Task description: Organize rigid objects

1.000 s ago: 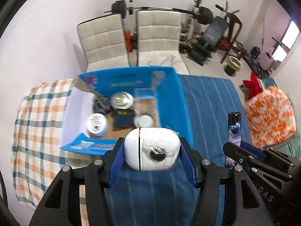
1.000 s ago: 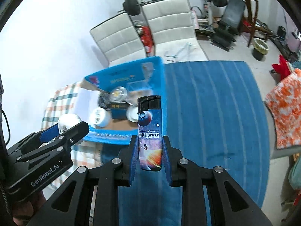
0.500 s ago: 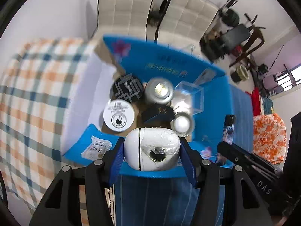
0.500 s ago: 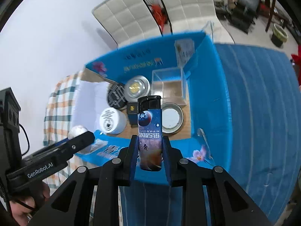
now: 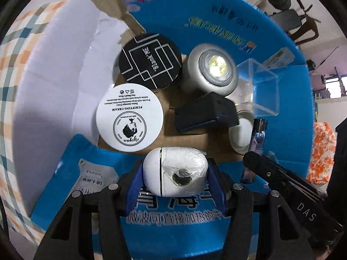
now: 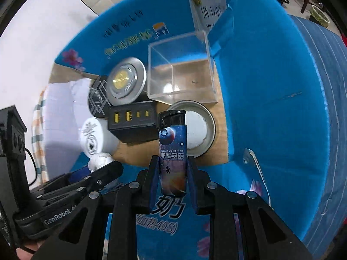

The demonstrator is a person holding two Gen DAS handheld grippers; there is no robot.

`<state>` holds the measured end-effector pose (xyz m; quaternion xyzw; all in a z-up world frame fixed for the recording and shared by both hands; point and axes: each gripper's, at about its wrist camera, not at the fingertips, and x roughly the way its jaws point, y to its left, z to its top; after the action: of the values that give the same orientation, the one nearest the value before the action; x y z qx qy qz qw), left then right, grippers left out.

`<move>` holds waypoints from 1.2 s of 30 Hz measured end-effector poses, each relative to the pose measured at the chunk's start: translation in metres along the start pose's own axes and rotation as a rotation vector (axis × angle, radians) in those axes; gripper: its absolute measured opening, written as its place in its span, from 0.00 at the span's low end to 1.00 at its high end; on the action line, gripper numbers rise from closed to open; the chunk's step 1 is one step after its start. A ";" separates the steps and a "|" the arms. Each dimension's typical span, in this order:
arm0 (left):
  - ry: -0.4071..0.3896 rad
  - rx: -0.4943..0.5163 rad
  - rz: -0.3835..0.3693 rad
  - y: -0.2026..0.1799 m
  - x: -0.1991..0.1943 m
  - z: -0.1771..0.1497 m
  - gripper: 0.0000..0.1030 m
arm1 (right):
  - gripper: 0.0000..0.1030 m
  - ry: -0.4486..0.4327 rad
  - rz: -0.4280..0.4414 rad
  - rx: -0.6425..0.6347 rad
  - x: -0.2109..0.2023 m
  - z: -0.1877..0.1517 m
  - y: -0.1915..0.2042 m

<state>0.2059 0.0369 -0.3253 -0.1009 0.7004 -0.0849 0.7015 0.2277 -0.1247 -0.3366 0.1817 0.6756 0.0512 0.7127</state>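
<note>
My left gripper (image 5: 174, 174) is shut on a white egg-shaped case (image 5: 173, 171) and holds it over the near edge of the open blue cardboard box (image 5: 227, 21). My right gripper (image 6: 173, 179) is shut on a space-printed lighter (image 6: 173, 151), held upright over the box's (image 6: 271, 86) near side, above a shallow metal tin (image 6: 200, 130). The lighter (image 5: 256, 143) and the right gripper (image 5: 282, 177) also show at the right of the left wrist view. The left gripper (image 6: 102, 169) with the white case (image 6: 98, 161) shows at the left of the right wrist view.
Inside the box lie a white cream jar (image 5: 129, 117), a black round tin (image 5: 150, 59), a silver puck light (image 5: 213, 67), a black charger block (image 5: 205, 112) and a clear plastic box (image 6: 181, 71). A blue rug (image 6: 334, 86) lies to the right, a plaid cloth (image 5: 8, 65) to the left.
Both grippers have moved forward and down towards the box, which now fills both views. Each still holds its object.
</note>
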 end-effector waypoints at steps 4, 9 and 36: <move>0.024 0.023 0.029 -0.001 0.013 0.002 0.53 | 0.26 0.018 -0.016 -0.004 0.011 -0.001 -0.001; 0.035 0.041 0.039 -0.004 0.020 0.003 0.53 | 0.26 0.028 -0.047 -0.014 0.018 -0.002 -0.003; -0.122 0.046 0.232 -0.001 -0.069 -0.006 0.99 | 1.00 -0.165 -0.216 -0.113 -0.079 -0.032 0.021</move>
<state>0.1996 0.0542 -0.2586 -0.0083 0.6614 -0.0130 0.7499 0.1935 -0.1240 -0.2553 0.0710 0.6265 -0.0029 0.7761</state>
